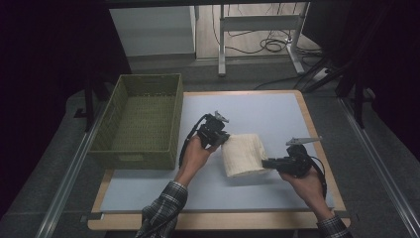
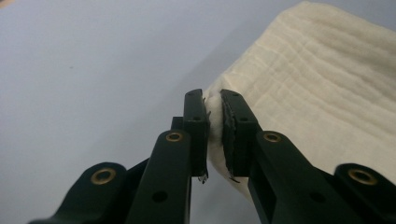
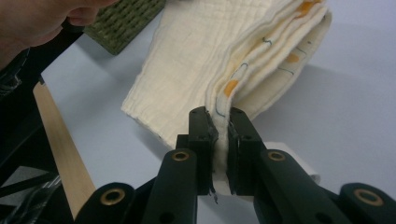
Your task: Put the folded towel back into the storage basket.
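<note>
A soft, crinkled cream cloth (image 1: 242,154) lies on a smooth matt table (image 1: 277,111) beside a rough woven basket (image 1: 140,121).

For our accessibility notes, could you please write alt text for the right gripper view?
The right gripper has its two black jaws shut on the edge of a folded cream cloth, whose layers show orange and blue print. The cloth lies on a pale blue table, with a green woven basket corner beyond it.

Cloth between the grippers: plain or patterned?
Cream cloth outside; orange and blue marks on inner layers, clearest in the right gripper view.
</note>
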{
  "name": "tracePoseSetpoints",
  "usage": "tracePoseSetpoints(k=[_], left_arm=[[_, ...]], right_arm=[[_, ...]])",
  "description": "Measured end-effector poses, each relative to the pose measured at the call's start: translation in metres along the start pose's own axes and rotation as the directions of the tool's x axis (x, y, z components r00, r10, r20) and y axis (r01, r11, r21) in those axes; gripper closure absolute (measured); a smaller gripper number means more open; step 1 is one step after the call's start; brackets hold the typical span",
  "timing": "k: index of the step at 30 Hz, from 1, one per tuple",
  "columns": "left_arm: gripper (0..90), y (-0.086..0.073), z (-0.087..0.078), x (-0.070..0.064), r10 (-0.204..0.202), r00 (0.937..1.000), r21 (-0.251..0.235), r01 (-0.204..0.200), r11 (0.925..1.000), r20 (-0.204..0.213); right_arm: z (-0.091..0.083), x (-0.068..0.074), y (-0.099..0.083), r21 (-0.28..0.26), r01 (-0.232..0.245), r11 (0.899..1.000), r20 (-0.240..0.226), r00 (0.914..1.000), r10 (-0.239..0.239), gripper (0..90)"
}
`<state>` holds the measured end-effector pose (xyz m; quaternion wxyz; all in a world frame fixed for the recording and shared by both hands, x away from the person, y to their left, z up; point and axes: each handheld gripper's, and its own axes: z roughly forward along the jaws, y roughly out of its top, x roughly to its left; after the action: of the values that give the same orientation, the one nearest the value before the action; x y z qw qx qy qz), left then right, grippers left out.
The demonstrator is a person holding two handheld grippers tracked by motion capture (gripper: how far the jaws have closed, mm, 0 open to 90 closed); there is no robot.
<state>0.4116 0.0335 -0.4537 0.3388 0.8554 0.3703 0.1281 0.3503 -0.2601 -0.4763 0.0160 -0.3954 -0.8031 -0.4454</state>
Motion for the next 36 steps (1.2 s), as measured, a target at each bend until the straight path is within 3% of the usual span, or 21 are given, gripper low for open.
tracePoseSetpoints(k=[15,36], left_arm=[[81.4,-0.003,-0.049,0.032,-0.030,0.9967,0.000,0.030,0.9996,-0.076],[81.6,-0.013,-0.111,0.080,-0.098,0.9811,-0.053,0.091,0.9945,-0.167]], right_arm=[[0.028,0.020,0.045,0.005,0.035,0.999,-0.058,0.9977,-0.035,81.7],[0.060,0.053,0.113,0.001,0.091,0.996,-0.124,0.9881,-0.091,81.7]])
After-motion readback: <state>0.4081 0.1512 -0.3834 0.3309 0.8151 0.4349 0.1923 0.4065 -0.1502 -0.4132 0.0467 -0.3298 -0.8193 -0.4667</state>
